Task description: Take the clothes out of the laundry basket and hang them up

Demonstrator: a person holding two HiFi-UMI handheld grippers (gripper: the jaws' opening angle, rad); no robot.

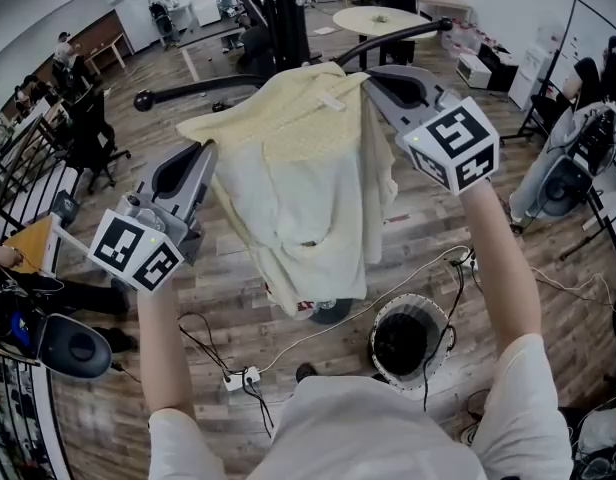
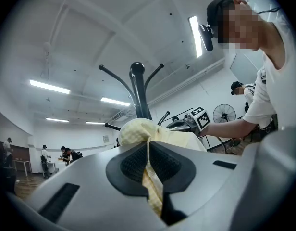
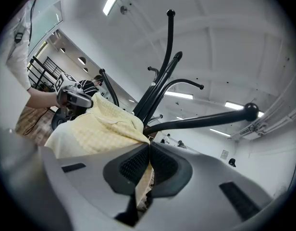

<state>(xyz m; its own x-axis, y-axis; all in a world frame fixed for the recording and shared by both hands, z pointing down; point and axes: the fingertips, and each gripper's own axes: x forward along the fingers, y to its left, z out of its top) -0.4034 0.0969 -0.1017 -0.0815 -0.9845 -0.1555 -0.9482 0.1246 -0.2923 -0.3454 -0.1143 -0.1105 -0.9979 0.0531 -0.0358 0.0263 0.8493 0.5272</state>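
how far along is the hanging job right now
Done: the yellow garment is out of the laundry basket. In hand: the left gripper and right gripper are both shut on its top edge, holding it up by the coat stand. Left: settle it on a stand arm and let go. The basket's inside looks dark; any more clothes can't be told.
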